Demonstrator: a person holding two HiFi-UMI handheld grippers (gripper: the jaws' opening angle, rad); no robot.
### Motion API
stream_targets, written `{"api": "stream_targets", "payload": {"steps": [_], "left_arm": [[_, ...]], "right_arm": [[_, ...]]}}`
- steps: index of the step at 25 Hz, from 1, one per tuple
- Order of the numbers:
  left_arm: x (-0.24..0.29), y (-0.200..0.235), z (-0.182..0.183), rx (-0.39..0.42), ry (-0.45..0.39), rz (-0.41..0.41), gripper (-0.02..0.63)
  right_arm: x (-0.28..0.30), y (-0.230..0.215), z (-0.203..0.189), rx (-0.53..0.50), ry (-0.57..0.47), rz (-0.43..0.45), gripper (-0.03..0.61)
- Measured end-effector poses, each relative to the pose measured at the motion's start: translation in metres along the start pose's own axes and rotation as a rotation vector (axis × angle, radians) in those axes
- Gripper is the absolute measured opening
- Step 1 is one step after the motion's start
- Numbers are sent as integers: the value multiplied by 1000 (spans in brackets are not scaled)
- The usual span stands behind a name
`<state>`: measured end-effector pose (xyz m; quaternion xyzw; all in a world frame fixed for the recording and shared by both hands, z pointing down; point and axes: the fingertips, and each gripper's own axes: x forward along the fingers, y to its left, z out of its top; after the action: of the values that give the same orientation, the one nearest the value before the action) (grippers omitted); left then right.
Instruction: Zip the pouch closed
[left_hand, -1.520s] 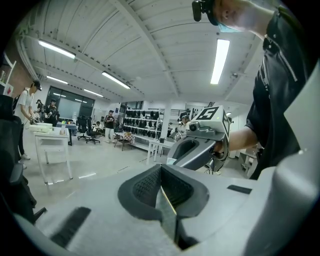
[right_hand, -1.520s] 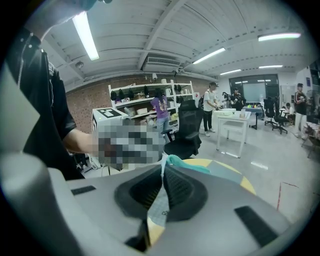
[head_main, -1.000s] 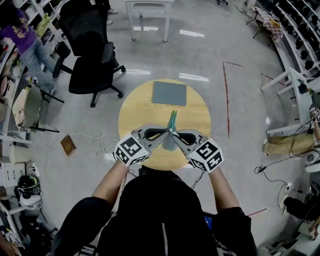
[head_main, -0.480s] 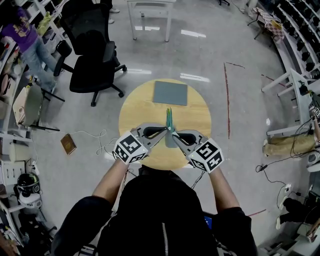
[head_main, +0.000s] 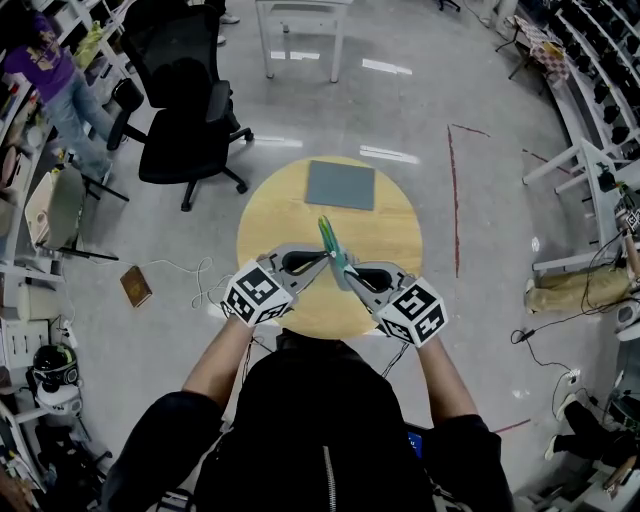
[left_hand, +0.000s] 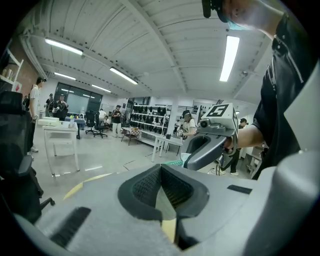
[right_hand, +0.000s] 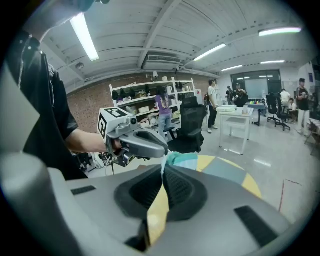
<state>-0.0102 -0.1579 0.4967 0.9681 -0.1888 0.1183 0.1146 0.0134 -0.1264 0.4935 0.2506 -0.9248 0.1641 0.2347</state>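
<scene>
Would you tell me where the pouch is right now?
At the head view's centre, the pouch is held between left gripper and right gripper, above the round table.
</scene>
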Motion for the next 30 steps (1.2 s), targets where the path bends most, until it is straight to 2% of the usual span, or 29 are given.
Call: {"api": "stream_targets", "payload": {"steps": [10, 14, 17, 23, 30], "left_arm": [[-8, 10, -6, -27, 6, 36, 3], [-12, 12, -6, -9, 13, 39, 3], [-18, 21, -10, -35, 7, 66, 3], [-22, 19, -12, -9, 22, 61, 3], [-23, 21, -14, -20, 29, 68, 3]], "right_arm": [[-2, 4, -1, 1, 0, 7, 11], [-4, 5, -2, 2, 0, 2, 12], [-5, 7, -2, 3, -3, 4, 11], [-6, 11, -3, 0, -5, 7, 11], [-7, 13, -3, 0, -5, 14, 11]]}}
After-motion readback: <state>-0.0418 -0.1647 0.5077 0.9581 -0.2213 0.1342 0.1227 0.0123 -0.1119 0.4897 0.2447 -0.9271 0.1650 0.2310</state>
